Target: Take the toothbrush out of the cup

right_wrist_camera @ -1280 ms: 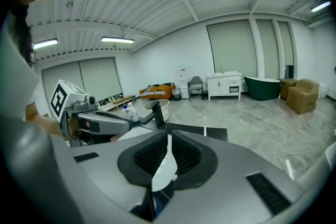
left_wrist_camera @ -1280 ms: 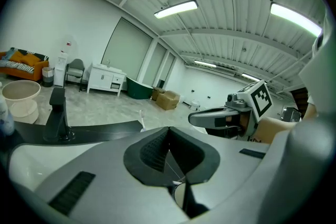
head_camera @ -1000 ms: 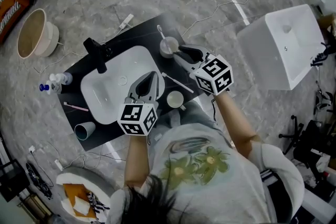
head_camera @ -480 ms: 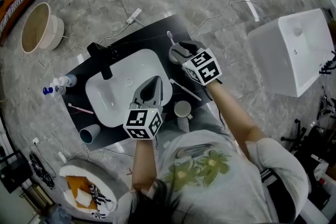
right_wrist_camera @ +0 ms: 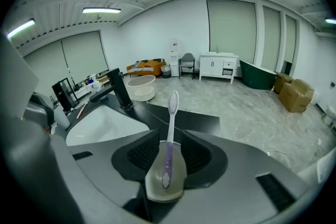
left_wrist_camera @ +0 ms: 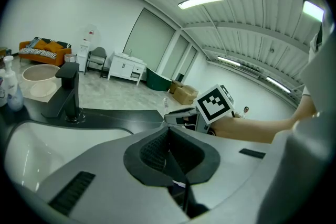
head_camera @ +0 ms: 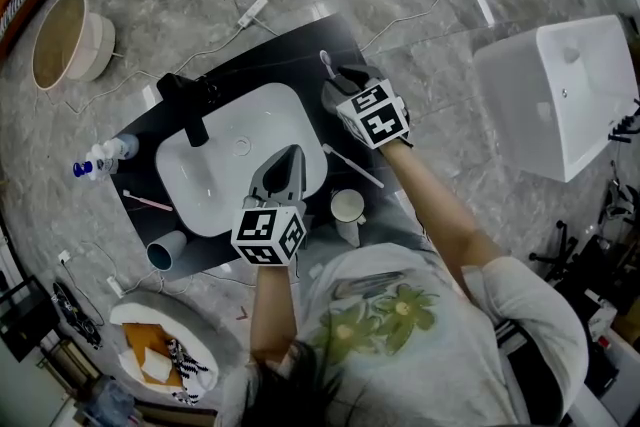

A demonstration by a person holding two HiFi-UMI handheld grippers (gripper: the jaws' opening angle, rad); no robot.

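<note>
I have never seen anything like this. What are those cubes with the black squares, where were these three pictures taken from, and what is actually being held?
There is no robot here. A person holds a tool in each hand, a hand-held gripper with two jaws, and the patterned cubes are parts of those tools. The picture from above comes from a camera on the person's head. The other two come from cameras that ride on each tool and look along its jaws.

Below is a black counter with a white sink and a black faucet. A white cup and a pink toothbrush are on the counter.

The right hand-held gripper has its jaws closed on a grey cup with a purple-and-white toothbrush standing in it. The left hand-held gripper hangs over the sink, jaws together, holding nothing.
</note>
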